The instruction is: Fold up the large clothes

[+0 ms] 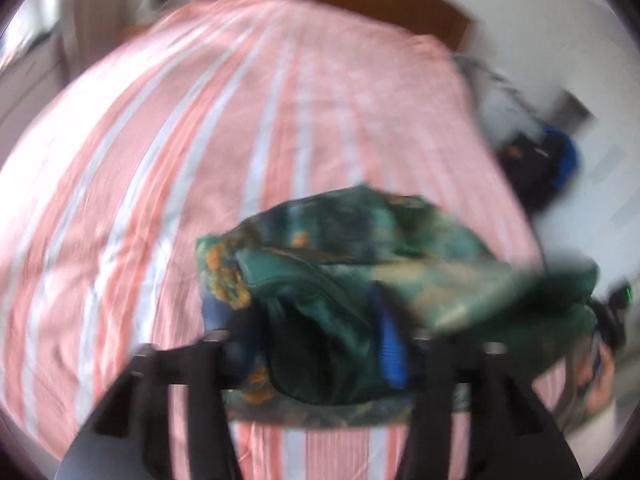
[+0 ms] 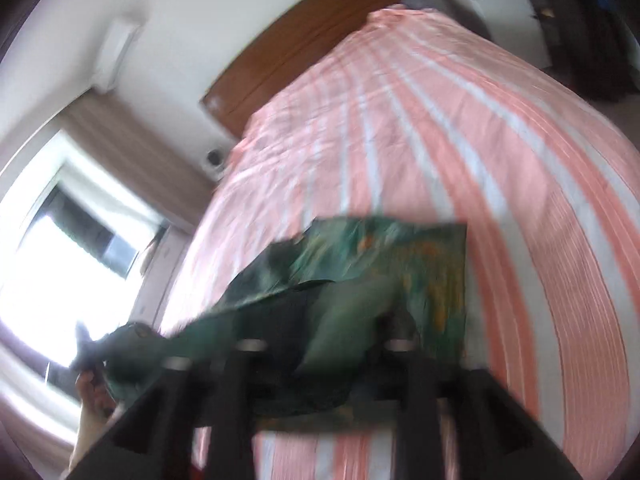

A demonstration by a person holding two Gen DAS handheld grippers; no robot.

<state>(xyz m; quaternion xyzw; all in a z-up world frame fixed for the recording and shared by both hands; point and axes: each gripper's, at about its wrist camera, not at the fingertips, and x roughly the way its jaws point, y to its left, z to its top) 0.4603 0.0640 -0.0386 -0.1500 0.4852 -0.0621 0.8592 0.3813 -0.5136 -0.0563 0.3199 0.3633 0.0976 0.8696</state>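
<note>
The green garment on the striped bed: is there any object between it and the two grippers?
Nothing visible does. The green garment lies bunched on the striped bed, directly ahead of the left gripper and the right gripper. Both stand open, and no other object lies on the bedcover nearby.

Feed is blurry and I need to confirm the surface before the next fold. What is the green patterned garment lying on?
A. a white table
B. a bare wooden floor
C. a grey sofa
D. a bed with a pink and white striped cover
D: in both wrist views the green patterned garment lies bunched on the pink and white striped cover, with a wooden headboard at the far end.
</note>
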